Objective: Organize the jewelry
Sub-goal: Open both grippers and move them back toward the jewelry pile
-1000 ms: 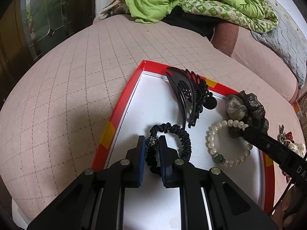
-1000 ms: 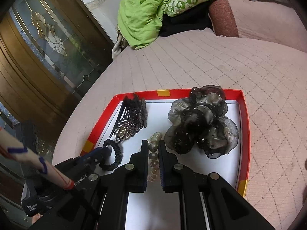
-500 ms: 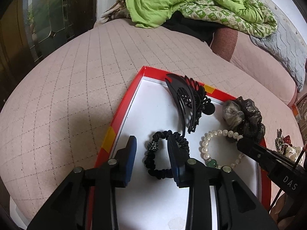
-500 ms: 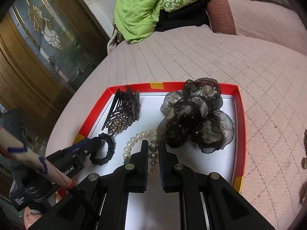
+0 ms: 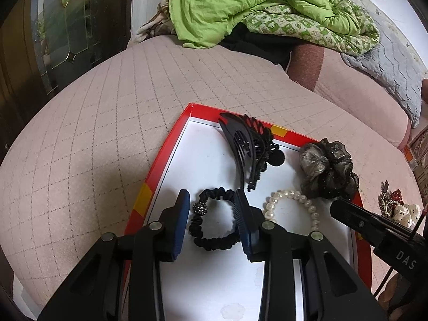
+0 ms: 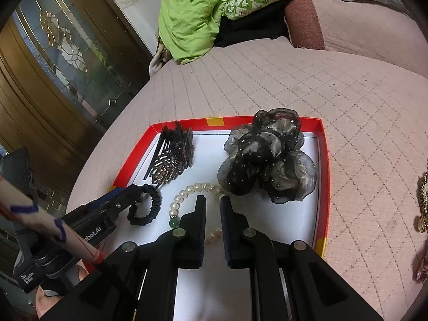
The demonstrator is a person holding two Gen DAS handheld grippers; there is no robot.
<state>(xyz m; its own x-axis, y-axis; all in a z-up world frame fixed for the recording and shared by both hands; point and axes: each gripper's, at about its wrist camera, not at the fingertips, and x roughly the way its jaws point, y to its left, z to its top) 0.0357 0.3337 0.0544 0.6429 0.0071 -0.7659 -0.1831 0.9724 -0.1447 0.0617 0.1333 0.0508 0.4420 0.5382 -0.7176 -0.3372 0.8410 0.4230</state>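
A red-rimmed white tray (image 5: 171,149) (image 6: 322,160) lies on the pink quilt. In it lie a black hair tie with a beaded ball (image 5: 211,240) (image 6: 149,211), a pearl bracelet (image 5: 289,198) (image 6: 184,192), a black claw clip (image 5: 246,144) (image 6: 171,160) and a grey-black organza scrunchie (image 5: 326,168) (image 6: 267,157). My left gripper (image 5: 211,200) is open, its fingers either side of the hair tie, which lies free. My right gripper (image 6: 213,200) is nearly closed and empty, just above the pearl bracelet.
More ornaments (image 5: 396,206) lie on the quilt right of the tray, also at the right edge of the right wrist view (image 6: 422,203). A green blanket (image 5: 240,5) is piled at the back. A wooden glass door (image 6: 53,67) stands on the left.
My left gripper has opened, let go of the black hair tie and drawn back a little. My right gripper has pulled back slightly from the bracelet, still narrow.
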